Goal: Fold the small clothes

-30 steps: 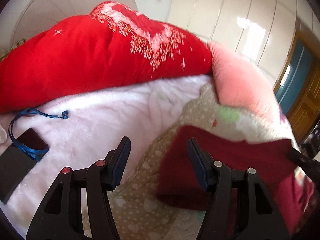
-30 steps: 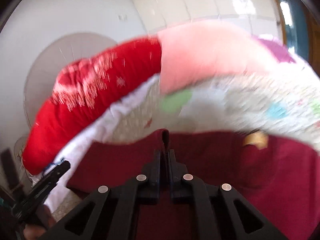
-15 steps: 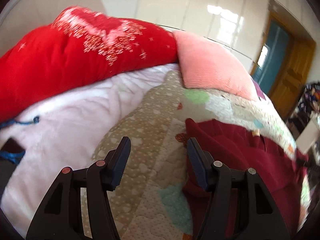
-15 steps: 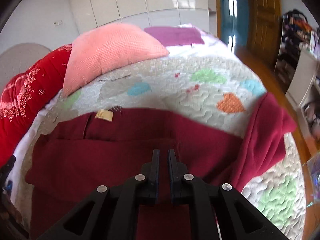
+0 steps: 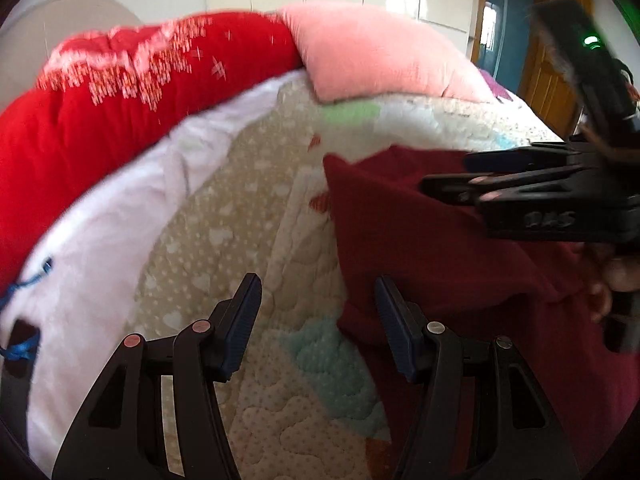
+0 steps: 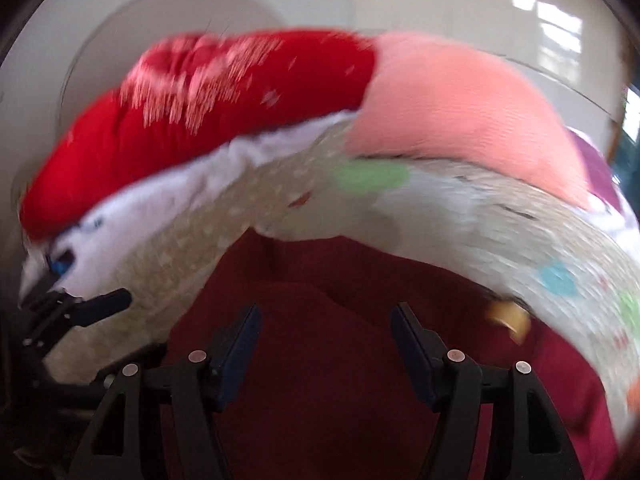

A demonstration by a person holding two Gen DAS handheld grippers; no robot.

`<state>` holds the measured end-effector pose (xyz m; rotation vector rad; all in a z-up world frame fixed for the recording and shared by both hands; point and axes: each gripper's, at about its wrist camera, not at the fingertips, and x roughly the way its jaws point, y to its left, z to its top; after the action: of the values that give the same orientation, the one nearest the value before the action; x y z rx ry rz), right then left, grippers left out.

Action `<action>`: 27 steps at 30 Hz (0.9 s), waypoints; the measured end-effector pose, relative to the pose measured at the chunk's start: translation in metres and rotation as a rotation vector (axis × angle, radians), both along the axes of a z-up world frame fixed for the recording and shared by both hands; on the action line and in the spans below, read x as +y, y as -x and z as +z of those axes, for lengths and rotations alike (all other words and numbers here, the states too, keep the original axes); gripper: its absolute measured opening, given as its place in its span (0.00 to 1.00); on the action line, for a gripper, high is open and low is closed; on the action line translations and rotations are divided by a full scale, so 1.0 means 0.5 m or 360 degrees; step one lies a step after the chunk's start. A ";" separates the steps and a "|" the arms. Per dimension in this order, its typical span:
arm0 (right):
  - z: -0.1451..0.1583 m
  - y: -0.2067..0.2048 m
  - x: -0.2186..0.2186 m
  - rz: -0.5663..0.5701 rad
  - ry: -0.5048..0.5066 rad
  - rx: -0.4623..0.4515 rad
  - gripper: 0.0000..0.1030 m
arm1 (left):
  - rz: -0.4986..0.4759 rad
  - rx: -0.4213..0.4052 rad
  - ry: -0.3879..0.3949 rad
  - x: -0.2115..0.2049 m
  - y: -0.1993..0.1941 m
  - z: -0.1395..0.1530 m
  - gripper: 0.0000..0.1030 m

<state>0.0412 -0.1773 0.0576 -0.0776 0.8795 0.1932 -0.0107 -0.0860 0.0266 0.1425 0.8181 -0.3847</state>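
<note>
A dark red garment (image 5: 432,248) lies on the patterned quilt (image 5: 248,216); it also fills the lower right wrist view (image 6: 320,340). My left gripper (image 5: 316,296) is open and empty, low over the quilt at the garment's left edge. My right gripper (image 6: 324,324) is open just above the garment, with nothing between its fingers. It shows from the side at the right of the left wrist view (image 5: 448,176). A tan label (image 6: 508,316) sits at the garment's far edge.
A big red pillow (image 5: 120,108) and a pink pillow (image 5: 376,52) lie at the bed's head. A white fleece blanket (image 5: 96,240) with a blue cord (image 5: 24,280) lies on the left. A wooden door (image 5: 556,60) stands far right.
My right gripper was shut and is now open, and it has swung left toward the pillows. My left gripper has shifted right along the quilt and stays open.
</note>
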 end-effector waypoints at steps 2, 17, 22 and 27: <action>-0.030 -0.025 0.010 0.0068 0.0031 0.0080 0.63 | 0.0023 0.0061 0.0055 0.013 -0.012 -0.007 0.57; -0.049 -0.041 -0.023 -0.0177 0.0170 -0.0047 0.00 | 0.0069 0.0153 0.0146 0.030 -0.022 -0.016 0.57; -0.012 0.026 -0.049 -0.0190 -0.0144 -0.0014 0.02 | 0.0103 0.0113 0.0205 0.043 -0.019 0.000 0.57; -0.015 0.134 0.011 0.0016 -0.0306 0.0073 0.05 | 0.0065 0.0031 0.0244 0.038 -0.006 0.023 0.57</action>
<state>-0.0259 -0.1717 0.0502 0.1017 0.9023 0.2891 -0.0078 -0.0673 0.0382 -0.0210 0.8063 -0.4093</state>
